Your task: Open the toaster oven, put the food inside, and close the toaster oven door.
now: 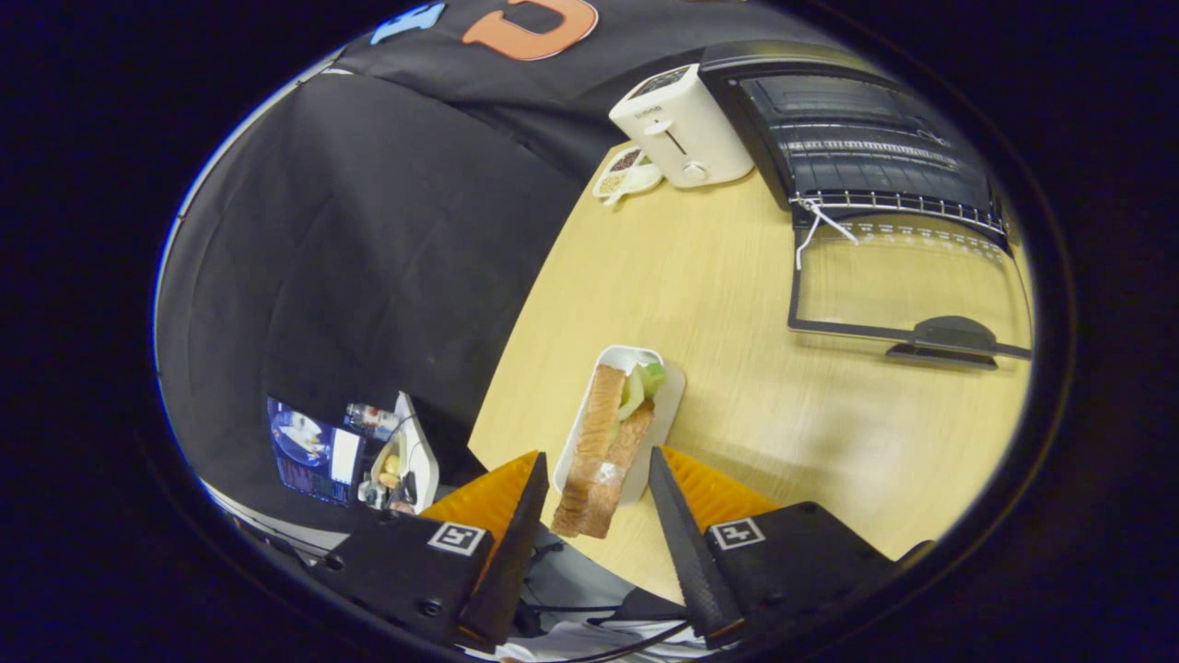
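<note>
Wooden table (737,304), near edge: sandwich (603,451) on white tray (671,405), long axis running away from the gripper (594,483) — fingers spread, flanking its near end, not touching; toaster oven (857,138) at far edge, door (907,281) dropped open — well beyond

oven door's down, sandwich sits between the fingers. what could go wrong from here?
1. The gripper is open, its fingers either side of the sandwich without pressing; a loose close may drop the filling.
2. The sandwich overhangs the white tray near the table edge; a nudge could tip it off.
3. The lowered glass door lies before the toaster oven; a low approach could strike it.
</note>
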Action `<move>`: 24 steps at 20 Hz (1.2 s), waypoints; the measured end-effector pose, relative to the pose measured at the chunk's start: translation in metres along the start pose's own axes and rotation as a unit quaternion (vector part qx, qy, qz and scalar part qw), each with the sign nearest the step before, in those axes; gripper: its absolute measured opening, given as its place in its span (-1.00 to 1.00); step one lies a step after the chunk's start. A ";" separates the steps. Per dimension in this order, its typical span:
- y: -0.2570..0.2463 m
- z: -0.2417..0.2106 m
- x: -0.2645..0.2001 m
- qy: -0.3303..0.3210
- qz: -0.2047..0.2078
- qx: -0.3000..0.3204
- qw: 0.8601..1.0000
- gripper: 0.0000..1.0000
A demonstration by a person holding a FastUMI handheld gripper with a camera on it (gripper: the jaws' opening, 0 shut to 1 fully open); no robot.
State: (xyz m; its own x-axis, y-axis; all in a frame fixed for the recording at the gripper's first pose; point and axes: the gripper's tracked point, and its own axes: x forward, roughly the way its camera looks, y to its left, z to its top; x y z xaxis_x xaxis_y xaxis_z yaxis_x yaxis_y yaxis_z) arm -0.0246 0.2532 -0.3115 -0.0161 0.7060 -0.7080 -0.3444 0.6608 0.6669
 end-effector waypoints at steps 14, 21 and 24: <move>-0.006 0.007 0.003 -0.005 -0.004 0.037 0.999 -0.20; 0.010 0.022 -0.043 -0.056 0.071 0.047 0.995 -0.23; -0.005 0.034 -0.056 -0.094 0.073 0.056 0.991 -0.23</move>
State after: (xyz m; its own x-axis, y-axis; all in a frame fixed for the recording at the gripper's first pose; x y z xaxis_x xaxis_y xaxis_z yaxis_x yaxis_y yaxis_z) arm 0.0099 0.2189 -0.2673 0.1197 0.8245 -0.5531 -0.2447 0.5644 0.7884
